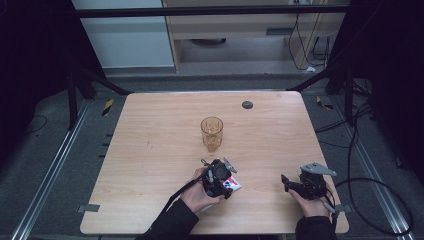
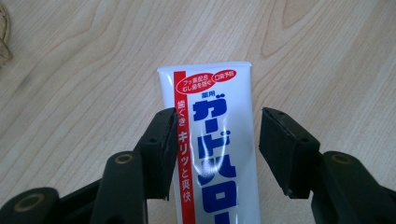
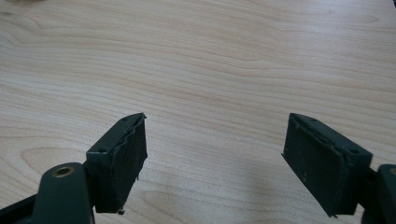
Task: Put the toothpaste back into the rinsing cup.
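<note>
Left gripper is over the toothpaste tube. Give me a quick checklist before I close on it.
1. Toothpaste tube between the left gripper jaws: ok.
2. Both pads on the tube: not ok; a gap shows at the far pad.
3. Tube lying flat on the table: ok.
4. Glass standing apart from the tube: ok.
5. Right gripper open, nothing between its jaws: ok.
6. Cap end of the tube: cannot tell.

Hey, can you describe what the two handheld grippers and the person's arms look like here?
Both are black handheld tools. The left gripper has chunky black jaws with flat rectangular pads and brass-coloured pivot pins; a dark cable trails from it in the high view. The right gripper has the same jaws, its pads rough at the edges, and carries a grey three-cornered plate on top. The person wears dark long sleeves.
</note>
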`<state>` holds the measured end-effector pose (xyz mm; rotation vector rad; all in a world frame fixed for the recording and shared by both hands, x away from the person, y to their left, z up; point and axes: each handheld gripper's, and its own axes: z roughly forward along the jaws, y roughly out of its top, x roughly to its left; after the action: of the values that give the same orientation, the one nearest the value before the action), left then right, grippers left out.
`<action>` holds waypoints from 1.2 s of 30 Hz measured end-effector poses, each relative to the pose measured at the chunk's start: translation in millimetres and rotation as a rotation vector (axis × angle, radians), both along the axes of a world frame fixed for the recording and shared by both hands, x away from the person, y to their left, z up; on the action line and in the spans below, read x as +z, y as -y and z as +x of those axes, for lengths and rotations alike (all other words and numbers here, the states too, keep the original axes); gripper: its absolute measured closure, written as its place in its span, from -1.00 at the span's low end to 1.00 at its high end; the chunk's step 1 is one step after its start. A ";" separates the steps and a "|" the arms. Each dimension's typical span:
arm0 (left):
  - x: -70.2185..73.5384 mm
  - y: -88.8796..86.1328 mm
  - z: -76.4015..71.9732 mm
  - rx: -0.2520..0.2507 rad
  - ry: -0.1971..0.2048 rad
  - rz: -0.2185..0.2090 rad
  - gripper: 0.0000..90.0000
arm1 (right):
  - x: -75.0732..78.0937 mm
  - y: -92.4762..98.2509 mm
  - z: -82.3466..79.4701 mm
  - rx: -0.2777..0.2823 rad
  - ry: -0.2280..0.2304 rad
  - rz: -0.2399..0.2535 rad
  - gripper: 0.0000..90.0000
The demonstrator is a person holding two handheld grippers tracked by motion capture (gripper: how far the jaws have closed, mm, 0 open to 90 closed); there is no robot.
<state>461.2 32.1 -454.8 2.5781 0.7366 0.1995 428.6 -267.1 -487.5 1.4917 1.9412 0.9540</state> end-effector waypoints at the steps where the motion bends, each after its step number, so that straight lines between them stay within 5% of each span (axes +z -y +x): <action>1: 0.0 0.0 0.0 0.000 0.000 0.000 0.01 | 0.0 0.0 0.0 0.000 0.000 0.000 -0.52; 36: -19.6 5.9 6.1 0.006 -0.032 0.058 -0.17 | -1.4 0.3 1.4 0.000 -0.007 -0.009 -0.53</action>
<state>467.3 26.2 -474.5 2.6397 0.7609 0.1838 430.0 -267.4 -488.9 1.4919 1.9484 0.9405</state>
